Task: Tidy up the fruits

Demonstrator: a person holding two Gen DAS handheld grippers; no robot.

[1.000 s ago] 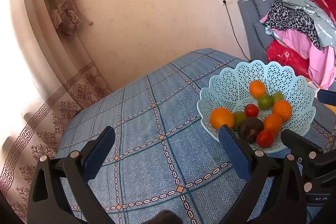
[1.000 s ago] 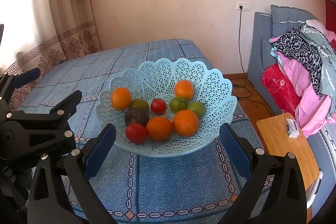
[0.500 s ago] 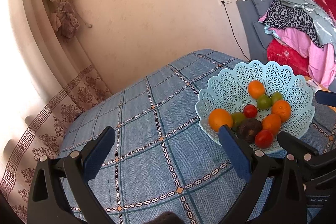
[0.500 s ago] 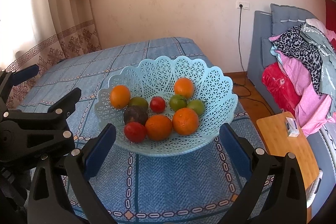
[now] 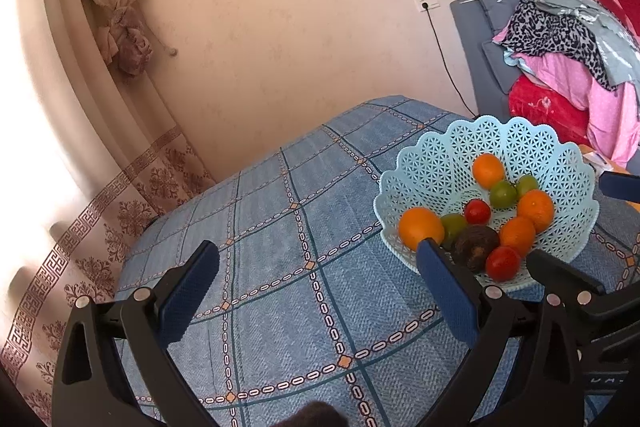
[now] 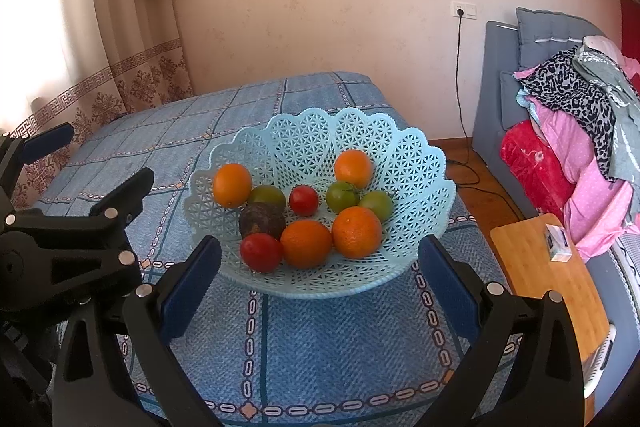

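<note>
All the fruit already sits inside the pale-blue lattice basket (image 6: 424,163) on the bench; nothing lies outside it. Both the left hand-held gripper (image 5: 318,291) and the right hand-held gripper (image 6: 320,281) gape empty before it, so sorting looks finished or unstarted.

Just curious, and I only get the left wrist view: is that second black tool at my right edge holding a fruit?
Observer: No. The right gripper is open and empty, with its fingers spread in front of the basket.
Operator: What is off to the right, past the basket?
Observer: A small wooden table stands beside the blue cloth, with a little box on it.
</note>
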